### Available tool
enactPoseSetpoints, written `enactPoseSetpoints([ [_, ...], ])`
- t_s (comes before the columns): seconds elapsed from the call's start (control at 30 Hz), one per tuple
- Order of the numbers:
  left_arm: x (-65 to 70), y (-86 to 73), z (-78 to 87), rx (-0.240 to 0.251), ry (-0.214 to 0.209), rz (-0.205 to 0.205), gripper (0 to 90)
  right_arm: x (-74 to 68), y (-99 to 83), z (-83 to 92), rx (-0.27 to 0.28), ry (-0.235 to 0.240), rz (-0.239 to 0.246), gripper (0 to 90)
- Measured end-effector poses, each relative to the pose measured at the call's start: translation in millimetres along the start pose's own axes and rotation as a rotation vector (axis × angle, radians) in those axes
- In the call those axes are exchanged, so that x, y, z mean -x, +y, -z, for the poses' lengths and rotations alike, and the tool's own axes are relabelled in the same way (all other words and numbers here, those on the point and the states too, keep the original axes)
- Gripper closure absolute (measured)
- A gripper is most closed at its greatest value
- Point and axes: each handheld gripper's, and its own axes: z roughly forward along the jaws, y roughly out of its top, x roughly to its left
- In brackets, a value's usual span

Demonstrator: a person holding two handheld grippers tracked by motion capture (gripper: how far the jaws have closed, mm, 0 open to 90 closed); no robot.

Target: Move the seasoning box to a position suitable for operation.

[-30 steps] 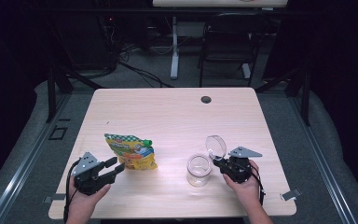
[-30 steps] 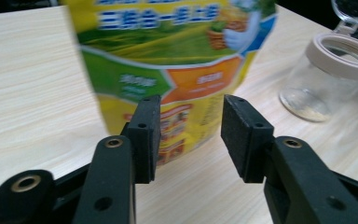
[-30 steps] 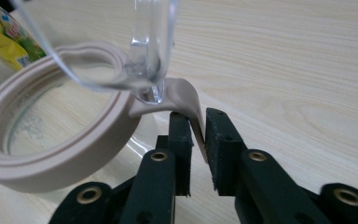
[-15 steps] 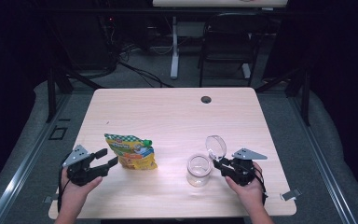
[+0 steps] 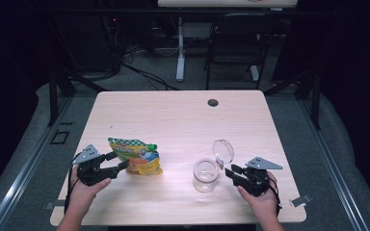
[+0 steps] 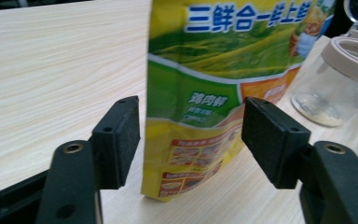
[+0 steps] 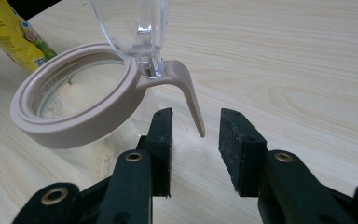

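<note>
Left hand-held gripper (image 5: 117, 161) stands open, its jaws beside the glossy yellow-green pouch (image 5: 136, 155) without pressing it — earlier they were narrower. Right hand-held gripper (image 5: 232, 172), its jaws just widened, holds nothing near one clear glass jar (image 5: 205, 175) with beige rim and raised lid (image 5: 223, 151) on the pale wooden surface (image 5: 183, 120).

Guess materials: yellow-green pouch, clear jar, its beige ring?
Yellow-green printed pouch: likely plastic film, glossy, with sheen and soft creases. Clear round jar: see-through, glass or hard plastic, can't tell which. Beige ring collar: looks like matte moulded plastic, smooth and opaque.
</note>
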Motion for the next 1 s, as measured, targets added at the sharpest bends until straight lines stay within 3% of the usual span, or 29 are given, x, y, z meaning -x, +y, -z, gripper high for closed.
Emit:
enactPoseSetpoints([
  [0.23,1.9,1.1,2.0,-0.020,-0.013,-0.003,45.3,2.0,-2.1,7.1,0.016,-0.019,-0.010,64.3],
  [0.63,22.3,0.5,1.6,-0.050,-0.044,-0.034,61.0,3.2,-0.3,3.8,0.014,-0.016,-0.015,63.2],
  [0.87,31.7,0.3,-0.8,-0.045,-0.102,-0.019,67.4,3.5,0.0,2.7,0.014,-0.011,-0.013,63.2],
  [1.0,34.5,0.9,-2.3,-0.044,-0.115,-0.026,68.5,3.9,-0.3,3.0,0.010,-0.015,-0.013,63.2],
])
